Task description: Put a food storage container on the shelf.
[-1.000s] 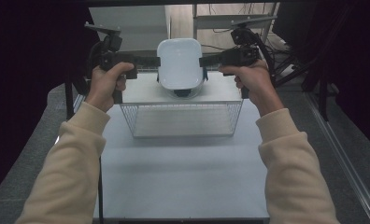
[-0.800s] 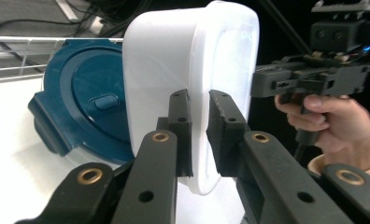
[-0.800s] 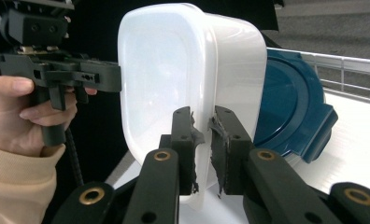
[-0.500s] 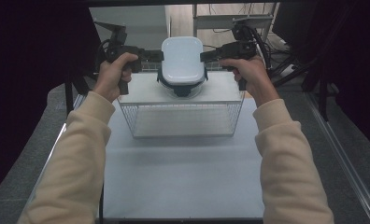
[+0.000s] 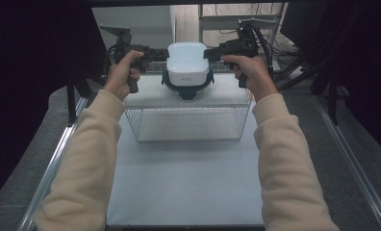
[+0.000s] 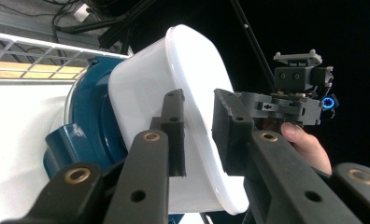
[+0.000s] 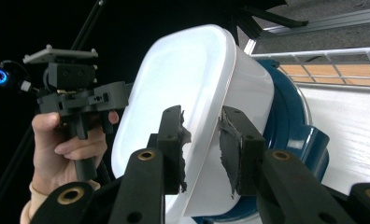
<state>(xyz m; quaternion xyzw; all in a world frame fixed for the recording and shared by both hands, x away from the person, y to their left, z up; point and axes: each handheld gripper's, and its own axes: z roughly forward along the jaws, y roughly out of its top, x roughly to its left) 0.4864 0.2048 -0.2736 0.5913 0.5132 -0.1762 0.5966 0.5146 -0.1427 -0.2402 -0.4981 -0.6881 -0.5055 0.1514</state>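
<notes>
Release looks to be the step in hand. A white tub (image 5: 188,62) stands on a dark blue base (image 5: 186,91), and that base rests on the flat white top (image 5: 145,96) of a wire basket (image 5: 188,122) at upper centre of the high view. So the carrying and setting down appear done. What is left, as I judge it, is to let go fully and draw both tools clear.

At the left of the frame, the left gripper (image 5: 163,54) reaches in level to the tub's left rim. Its jaws have just been opening, narrowly, with the rim between them in the left gripper view. Whether the pads are pressing on it I cannot tell.

In the middle, the tub sits upright with its broad face up. It is a rounded rectangle whose long axis seems to run away from the camera, top to bottom in the high view. Whether that face is a lid or an open mouth I cannot tell.

At the right, the right gripper (image 5: 209,52) meets the opposite rim. Its jaws have also just been opening, and the right gripper view shows the rim between the worn pads with slack on one side.
</notes>
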